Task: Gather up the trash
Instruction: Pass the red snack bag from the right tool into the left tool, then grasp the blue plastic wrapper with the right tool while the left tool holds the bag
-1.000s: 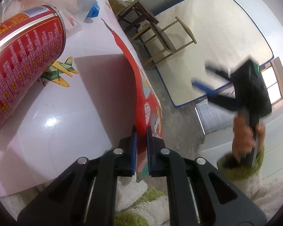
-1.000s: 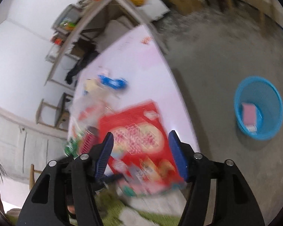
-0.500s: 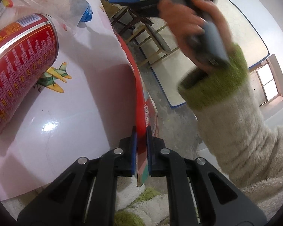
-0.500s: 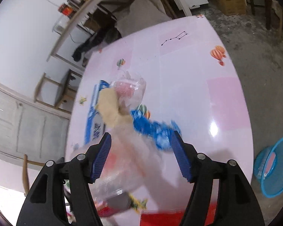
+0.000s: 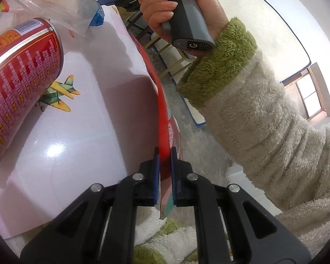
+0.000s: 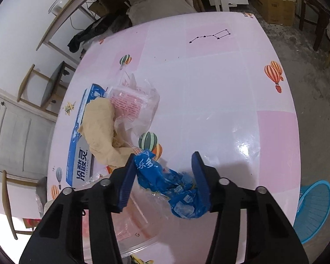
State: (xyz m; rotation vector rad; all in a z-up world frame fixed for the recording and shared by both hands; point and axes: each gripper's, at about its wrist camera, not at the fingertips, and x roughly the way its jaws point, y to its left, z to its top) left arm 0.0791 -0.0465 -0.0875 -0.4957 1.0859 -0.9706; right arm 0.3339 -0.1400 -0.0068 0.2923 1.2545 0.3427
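In the left wrist view my left gripper is shut on the edge of a flat red printed bag that hangs at the table's rim. A red can lies on its side to the left. A person's hand in a fleecy sleeve holds the right gripper's handle above the table. In the right wrist view my right gripper points down over a crumpled blue wrapper. Its jaws are closing, with the wrapper between them and the fingers at its two sides.
On the pink table lie a blue-and-white box, a tan crumpled cloth and a clear plastic bag with pink print. A blue basket stands on the floor at the right. Wooden chairs stand at the left.
The right gripper swept in from beside the table to above the blue wrapper, came lower, and its jaws narrowed. The left gripper kept still, holding the red bag.
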